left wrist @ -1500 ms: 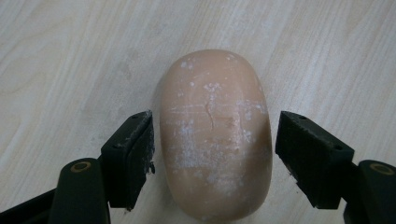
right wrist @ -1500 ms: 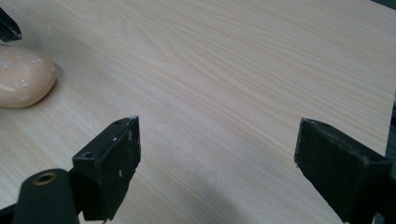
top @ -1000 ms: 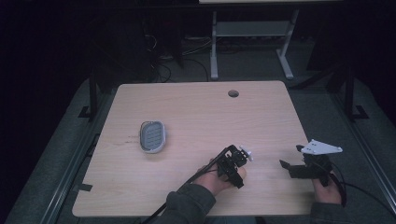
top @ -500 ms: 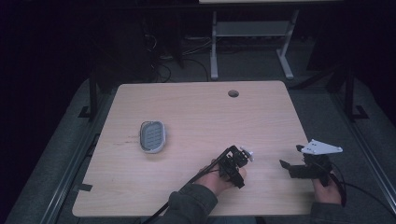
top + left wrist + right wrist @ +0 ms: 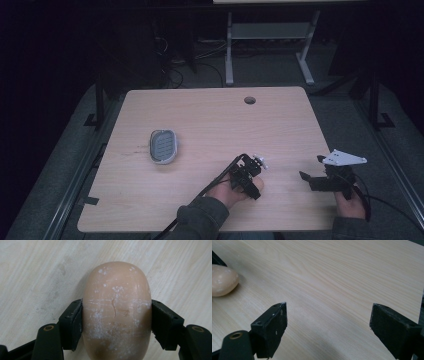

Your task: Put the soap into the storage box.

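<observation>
A wooden table (image 5: pixel 210 130) is seen from above, lit against a dark room. The left gripper (image 5: pixel 246 176) is held in the lower middle of the high view, with a grey sleeve (image 5: pixel 200 220) entering from the bottom edge.

In the left gripper view, a bar of soap (image 5: pixel 116 312), tan and oval with white scuffs and a fine crack, is clamped between the 2 black pads (image 5: pixel 75 323). Both pads are pressed against its long sides; the jaws have just been closing, and the soap is now gripped. The soap is lying on the table surface, filling the centre of that view.

The right gripper (image 5: pixel 320 175) is held at the lower right of the high view, a grey 3-cornered plate (image 5: pixel 344 159) on top. In the right gripper view its jaws are spread wide with bare wood between them; nothing is held. The soap is seen there at the far left edge, well apart from those jaws.

A grey soap dish (image 5: pixel 163 146) is set on the left half of the table, well apart from both grippers. A round hole (image 5: pixel 249 100) is noted near the far edge.
</observation>
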The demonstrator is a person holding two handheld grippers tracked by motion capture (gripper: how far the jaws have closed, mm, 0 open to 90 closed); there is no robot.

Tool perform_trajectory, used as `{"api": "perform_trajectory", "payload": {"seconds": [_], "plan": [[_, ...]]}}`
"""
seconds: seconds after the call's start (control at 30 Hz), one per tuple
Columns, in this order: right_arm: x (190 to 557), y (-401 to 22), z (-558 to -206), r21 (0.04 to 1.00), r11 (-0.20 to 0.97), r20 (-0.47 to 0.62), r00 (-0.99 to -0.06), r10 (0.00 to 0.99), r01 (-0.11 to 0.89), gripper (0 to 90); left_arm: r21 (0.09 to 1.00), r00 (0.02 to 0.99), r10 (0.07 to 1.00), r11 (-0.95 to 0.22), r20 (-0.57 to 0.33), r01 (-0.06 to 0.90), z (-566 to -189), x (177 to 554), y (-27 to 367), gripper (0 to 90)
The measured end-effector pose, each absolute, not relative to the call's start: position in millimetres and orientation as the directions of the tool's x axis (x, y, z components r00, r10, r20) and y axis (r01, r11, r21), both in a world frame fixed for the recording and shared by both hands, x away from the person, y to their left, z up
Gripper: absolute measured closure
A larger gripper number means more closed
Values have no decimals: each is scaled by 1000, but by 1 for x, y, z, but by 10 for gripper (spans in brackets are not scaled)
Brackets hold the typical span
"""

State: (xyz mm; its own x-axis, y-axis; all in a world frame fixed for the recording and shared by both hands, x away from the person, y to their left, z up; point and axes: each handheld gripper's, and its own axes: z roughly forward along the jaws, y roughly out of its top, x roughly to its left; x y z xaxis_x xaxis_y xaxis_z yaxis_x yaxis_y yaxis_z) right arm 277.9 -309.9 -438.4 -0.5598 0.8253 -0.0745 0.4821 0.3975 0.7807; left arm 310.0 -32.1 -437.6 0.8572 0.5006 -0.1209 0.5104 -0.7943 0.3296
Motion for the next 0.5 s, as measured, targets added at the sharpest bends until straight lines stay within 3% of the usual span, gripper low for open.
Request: {"api": "perform_trajectory", "payload": {"seconds": [0.5], "plan": [[278,-310,-438,781,398,-77,-558,826,481,140,407,818,529,-712,-226,573,-419,319,-7,325]]}}
